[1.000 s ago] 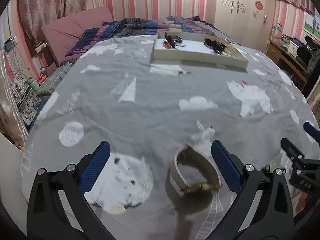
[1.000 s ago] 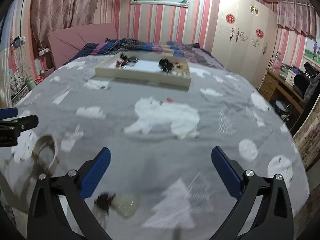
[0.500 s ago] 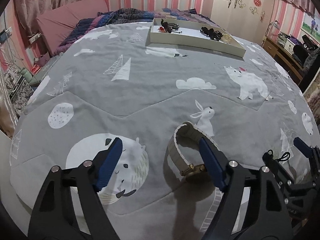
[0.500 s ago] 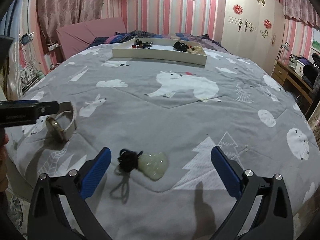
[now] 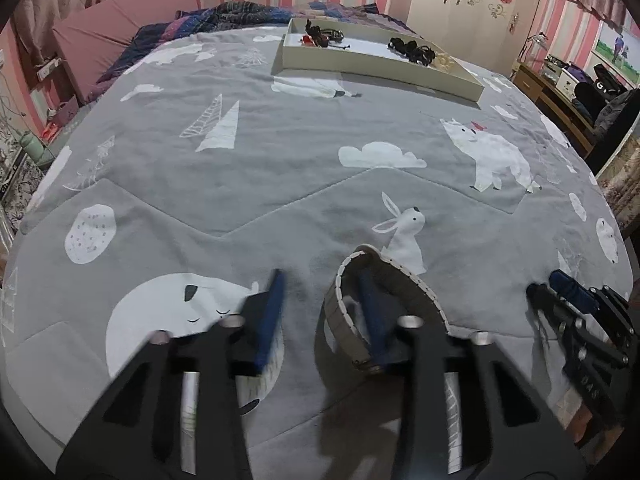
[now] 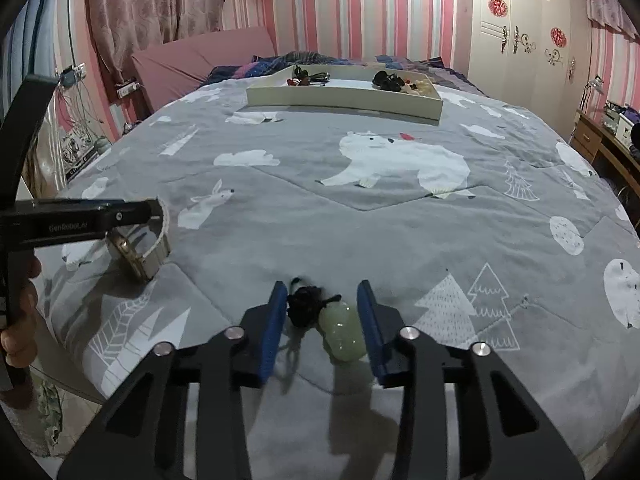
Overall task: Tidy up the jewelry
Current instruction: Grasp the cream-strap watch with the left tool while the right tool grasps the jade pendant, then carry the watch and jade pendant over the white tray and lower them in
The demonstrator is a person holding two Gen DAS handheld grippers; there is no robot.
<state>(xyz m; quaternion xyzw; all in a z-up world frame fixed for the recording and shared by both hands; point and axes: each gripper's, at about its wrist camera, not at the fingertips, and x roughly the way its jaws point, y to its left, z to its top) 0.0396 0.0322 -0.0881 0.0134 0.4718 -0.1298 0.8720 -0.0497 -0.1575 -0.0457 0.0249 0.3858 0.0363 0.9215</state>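
Observation:
A beige-strap watch [image 5: 404, 280] with a gold case stands on the grey bedspread; it also shows in the right wrist view [image 6: 154, 248]. My left gripper [image 5: 322, 320] is half closed, its right finger inside the strap loop and its left finger outside, with a gap still showing. A pale green jade pendant [image 6: 344, 334] with a black cord [image 6: 306, 304] lies between the fingers of my right gripper [image 6: 322, 322], which has narrowed around it without clear contact. A white jewelry tray [image 5: 380, 66] with dark jewelry sits far back.
The tray also shows in the right wrist view [image 6: 344, 98]. A pink headboard cushion [image 5: 120, 40] lies at the back left, a white wardrobe [image 6: 524, 36] at the back right and a wooden desk [image 5: 556, 92] on the right. The bed edge is just below both grippers.
Both grippers have narrowed from wide open. The left one moved forward so its right finger entered the watch loop. The right one moved down and forward around the jade pendant.

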